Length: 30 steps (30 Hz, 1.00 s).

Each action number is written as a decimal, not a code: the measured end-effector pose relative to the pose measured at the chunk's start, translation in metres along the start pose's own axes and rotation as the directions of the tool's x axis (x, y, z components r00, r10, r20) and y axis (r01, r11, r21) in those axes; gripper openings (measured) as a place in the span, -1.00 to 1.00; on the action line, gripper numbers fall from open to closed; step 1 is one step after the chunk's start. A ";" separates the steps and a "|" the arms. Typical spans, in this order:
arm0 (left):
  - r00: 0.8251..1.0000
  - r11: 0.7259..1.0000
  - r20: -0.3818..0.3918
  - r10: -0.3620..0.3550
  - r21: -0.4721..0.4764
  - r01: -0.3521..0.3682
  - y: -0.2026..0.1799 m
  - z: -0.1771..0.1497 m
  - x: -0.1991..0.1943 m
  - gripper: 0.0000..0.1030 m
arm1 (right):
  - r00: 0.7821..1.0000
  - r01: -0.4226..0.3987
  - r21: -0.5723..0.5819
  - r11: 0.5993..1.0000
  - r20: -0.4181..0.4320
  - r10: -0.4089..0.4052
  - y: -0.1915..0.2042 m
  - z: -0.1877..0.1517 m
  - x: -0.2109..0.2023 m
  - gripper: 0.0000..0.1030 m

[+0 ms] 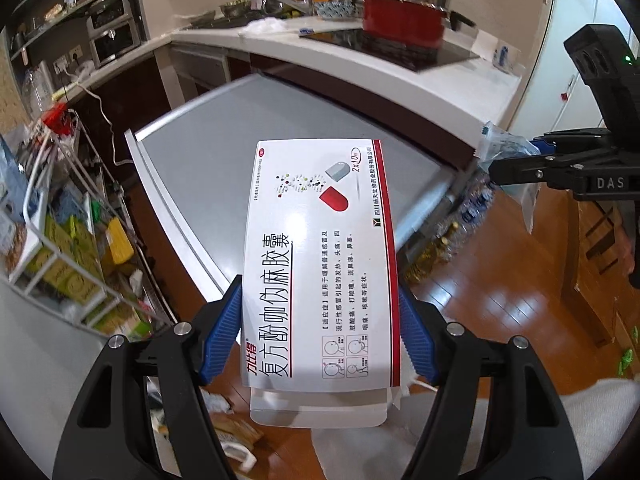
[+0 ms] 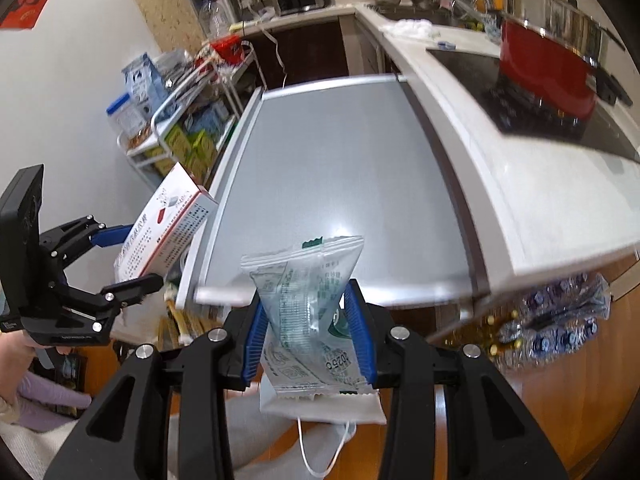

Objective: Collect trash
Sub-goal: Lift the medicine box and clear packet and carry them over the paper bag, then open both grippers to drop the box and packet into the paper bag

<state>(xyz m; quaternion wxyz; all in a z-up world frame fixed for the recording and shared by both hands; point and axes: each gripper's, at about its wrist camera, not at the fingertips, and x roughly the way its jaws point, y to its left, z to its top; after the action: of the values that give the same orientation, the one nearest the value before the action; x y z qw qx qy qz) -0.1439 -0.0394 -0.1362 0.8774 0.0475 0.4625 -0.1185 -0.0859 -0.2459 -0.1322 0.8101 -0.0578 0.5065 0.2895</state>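
Note:
My left gripper (image 1: 320,312) is shut on a white medicine box (image 1: 320,264) with red trim and a capsule picture, held above the grey table (image 1: 224,152). The box also shows in the right wrist view (image 2: 168,228), with the left gripper (image 2: 120,264) at the left. My right gripper (image 2: 308,316) is shut on a clear plastic wrapper (image 2: 312,300) with green print, with a white face mask (image 2: 320,408) hanging under it. In the left wrist view the right gripper (image 1: 516,160) is at the right edge with the wrapper (image 1: 500,148).
A white counter (image 1: 460,88) carries a black cooktop and a red pot (image 1: 404,20) behind the table. A wire rack (image 1: 72,240) full of packages stands at the left. Bottled water packs (image 2: 560,320) lie on the wooden floor (image 1: 500,280).

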 end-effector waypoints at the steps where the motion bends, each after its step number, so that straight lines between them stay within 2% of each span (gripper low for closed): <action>1: 1.000 1.000 -0.012 -0.002 0.002 0.003 -0.005 -0.006 0.000 0.38 | 1.000 -0.005 -0.004 1.000 -0.022 0.005 0.000 -0.008 0.002 -0.27; 6: 0.996 0.999 -0.089 -0.030 0.008 0.031 -0.027 -0.034 0.013 0.38 | 0.994 -0.025 -0.014 1.000 -0.108 0.023 0.004 -0.037 0.019 -0.27; 12: 0.982 0.998 -0.181 -0.053 0.018 0.057 -0.048 -0.064 0.042 0.38 | 0.975 -0.030 0.005 1.000 -0.222 0.031 -0.001 -0.078 0.055 -0.27; 18: 0.945 0.997 -0.320 -0.065 0.025 0.077 -0.062 -0.101 0.096 0.38 | 0.937 0.005 0.033 0.999 -0.349 0.007 -0.016 -0.113 0.107 -0.27; 21: 0.929 0.997 -0.365 -0.063 0.026 0.078 -0.066 -0.115 0.118 0.38 | 0.921 0.013 0.051 0.999 -0.390 0.008 -0.024 -0.126 0.130 -0.27; 26: 0.900 0.997 -0.431 -0.064 0.001 0.071 -0.065 -0.129 0.152 0.38 | 0.902 0.024 0.086 0.996 -0.431 0.015 -0.036 -0.130 0.165 -0.27; 30: 0.887 0.998 -0.458 -0.059 -0.006 0.063 -0.062 -0.132 0.172 0.38 | 0.892 0.024 0.084 0.996 -0.452 0.017 -0.035 -0.126 0.187 -0.27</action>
<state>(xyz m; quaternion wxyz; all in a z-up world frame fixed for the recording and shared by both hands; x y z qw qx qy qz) -0.1719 -0.1022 -0.3510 0.7395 0.0635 0.6567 -0.1337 -0.1070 -0.2468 -0.3590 0.6722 -0.0890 0.6932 0.2442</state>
